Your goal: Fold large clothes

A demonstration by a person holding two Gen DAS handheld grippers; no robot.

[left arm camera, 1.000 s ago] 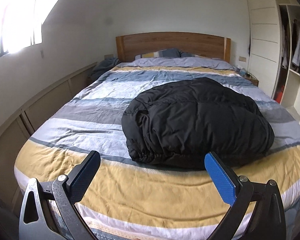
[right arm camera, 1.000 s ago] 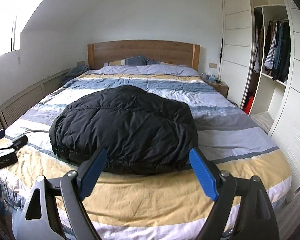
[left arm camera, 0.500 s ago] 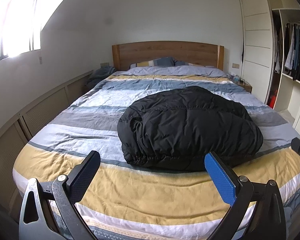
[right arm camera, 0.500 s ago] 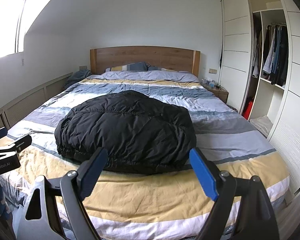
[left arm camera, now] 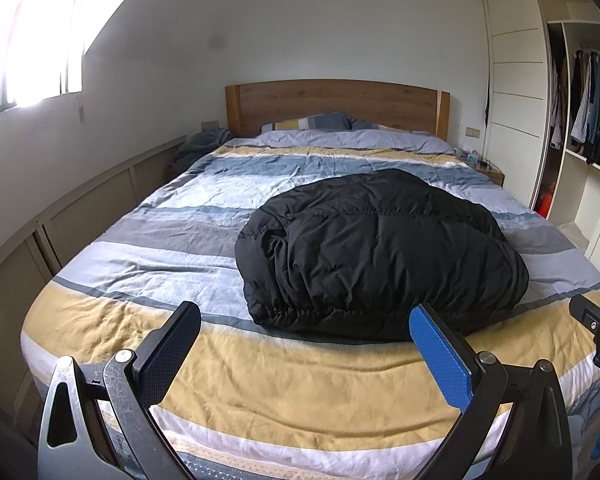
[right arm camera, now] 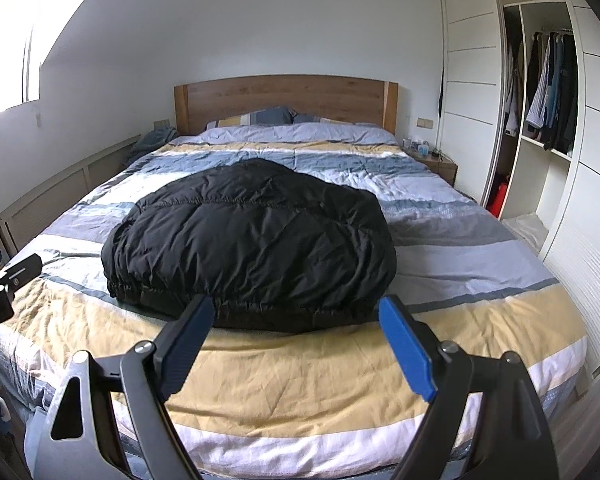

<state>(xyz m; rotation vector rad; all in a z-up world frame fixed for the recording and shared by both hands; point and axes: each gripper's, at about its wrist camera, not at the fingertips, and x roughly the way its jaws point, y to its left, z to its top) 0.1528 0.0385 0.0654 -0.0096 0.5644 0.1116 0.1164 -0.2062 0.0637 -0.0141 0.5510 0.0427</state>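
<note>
So both my grippers are spread wide and holding nothing: left gripper [left arm camera: 304, 336], right gripper [right arm camera: 296, 326], both hanging over the foot of the bed [left arm camera: 284, 384]. The black puffer jacket [left arm camera: 380, 256] sits bundled mid-bed on the striped duvet. I'd say check the fold holds and press out trapped air. My left view shows the jacket's bunched left end; the right view shows its smoother right end and more of the open wardrobe [right arm camera: 540, 92].

**A home bedroom**

A double bed [right arm camera: 300, 360] with a striped duvet fills the middle of the frame, its wooden headboard [right arm camera: 286, 98] against the far wall. At right, an open wardrobe [right arm camera: 540, 92] holds hanging clothes; a bright window [left arm camera: 28, 48] sits upper left.
</note>
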